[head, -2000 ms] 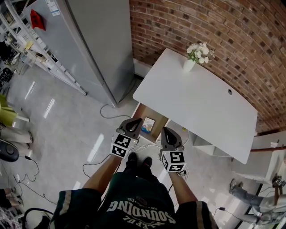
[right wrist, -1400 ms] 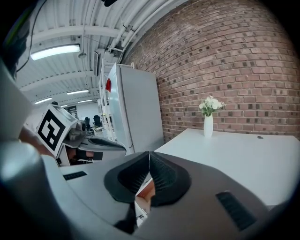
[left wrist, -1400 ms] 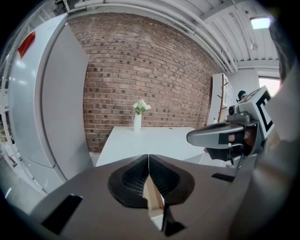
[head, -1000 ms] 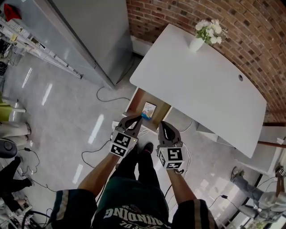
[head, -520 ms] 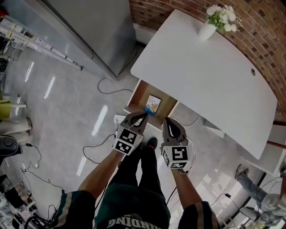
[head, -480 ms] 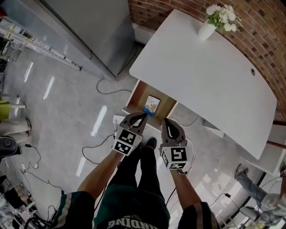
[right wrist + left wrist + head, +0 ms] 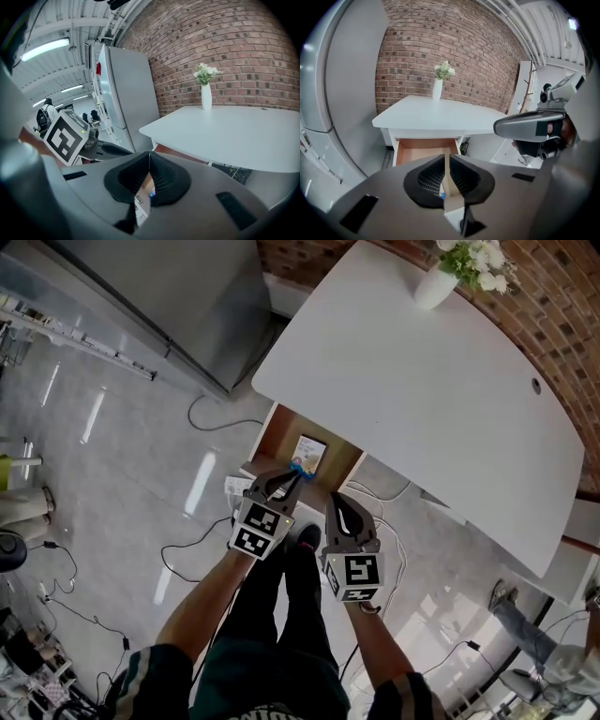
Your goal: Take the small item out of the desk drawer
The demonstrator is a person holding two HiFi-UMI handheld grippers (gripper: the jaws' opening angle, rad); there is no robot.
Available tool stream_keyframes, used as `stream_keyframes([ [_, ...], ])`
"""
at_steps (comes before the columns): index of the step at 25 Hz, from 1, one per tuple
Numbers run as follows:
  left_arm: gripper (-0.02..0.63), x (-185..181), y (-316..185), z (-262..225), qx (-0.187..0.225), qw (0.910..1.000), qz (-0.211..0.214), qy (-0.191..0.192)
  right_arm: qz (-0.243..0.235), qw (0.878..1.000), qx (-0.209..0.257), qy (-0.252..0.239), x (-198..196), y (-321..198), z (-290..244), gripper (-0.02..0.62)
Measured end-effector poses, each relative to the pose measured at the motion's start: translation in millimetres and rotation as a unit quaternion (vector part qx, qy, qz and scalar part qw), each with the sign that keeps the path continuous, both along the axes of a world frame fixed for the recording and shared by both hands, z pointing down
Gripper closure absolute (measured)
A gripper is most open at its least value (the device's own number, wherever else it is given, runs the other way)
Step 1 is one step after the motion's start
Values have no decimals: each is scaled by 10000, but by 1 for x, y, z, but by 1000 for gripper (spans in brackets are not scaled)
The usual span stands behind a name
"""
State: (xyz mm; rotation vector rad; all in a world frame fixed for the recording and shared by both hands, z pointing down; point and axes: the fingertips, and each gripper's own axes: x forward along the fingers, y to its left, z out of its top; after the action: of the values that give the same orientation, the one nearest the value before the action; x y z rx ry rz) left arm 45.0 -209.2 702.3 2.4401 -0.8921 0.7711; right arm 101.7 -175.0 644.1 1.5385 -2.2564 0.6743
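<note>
A white desk has its wooden drawer pulled open toward me. A small white and blue item lies flat inside the drawer. My left gripper is shut with nothing in it, its tips over the drawer's front edge just short of the item. In the left gripper view the drawer shows past the closed left gripper. My right gripper hangs beside it, a little nearer me, also shut and empty. In the right gripper view the right gripper points at the desk's corner.
A vase of white flowers stands at the desk's far edge against the brick wall. A tall grey fridge stands left of the desk. Cables and a power strip lie on the floor by the drawer.
Both grippers have sunk toward the open drawer, and the left one's tips have come up to its front edge. Both stay shut.
</note>
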Motion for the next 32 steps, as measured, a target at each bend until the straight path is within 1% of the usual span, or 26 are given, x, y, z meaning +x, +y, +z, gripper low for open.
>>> stream_keyframes([
  [5, 583, 2, -6, 21, -158, 9999, -43, -39, 46, 10000, -59, -33, -1, -4, 16, 571],
  [6, 568, 2, -8, 26, -198, 9998, -61, -60, 57, 10000, -69, -32, -1, -5, 18, 571],
  [8, 522, 6, -8, 36, -333, 9994, -81, -51, 65, 9999, -107, -17, 1, -5, 23, 571],
  [11, 480, 13, -8, 52, -522, 9986, -52, -33, 74, 9998, -156, 24, 7, -4, 30, 571],
  [12, 459, 15, -9, 57, -578, 9983, -57, -59, 75, 9998, -172, 29, 8, -4, 33, 571],
  [14, 396, 16, -11, 71, -709, 9973, -99, -160, 82, 9997, -213, 30, 10, -5, 39, 571],
  [16, 357, 18, -14, 83, -822, 9961, -154, -294, 85, 9997, -247, 40, 12, -6, 45, 571],
  [23, 295, 21, -24, 120, -1058, 9922, -314, -579, 32, 9992, -380, 70, 17, -10, 68, 571],
  [29, 285, 23, -31, 143, -1244, 9889, -348, -730, 66, 9986, -521, -17, 18, -7, 84, 571],
  [32, 279, 24, -41, 152, -1267, 9877, -435, -807, 84, 9983, -566, -50, 16, -5, 88, 571],
])
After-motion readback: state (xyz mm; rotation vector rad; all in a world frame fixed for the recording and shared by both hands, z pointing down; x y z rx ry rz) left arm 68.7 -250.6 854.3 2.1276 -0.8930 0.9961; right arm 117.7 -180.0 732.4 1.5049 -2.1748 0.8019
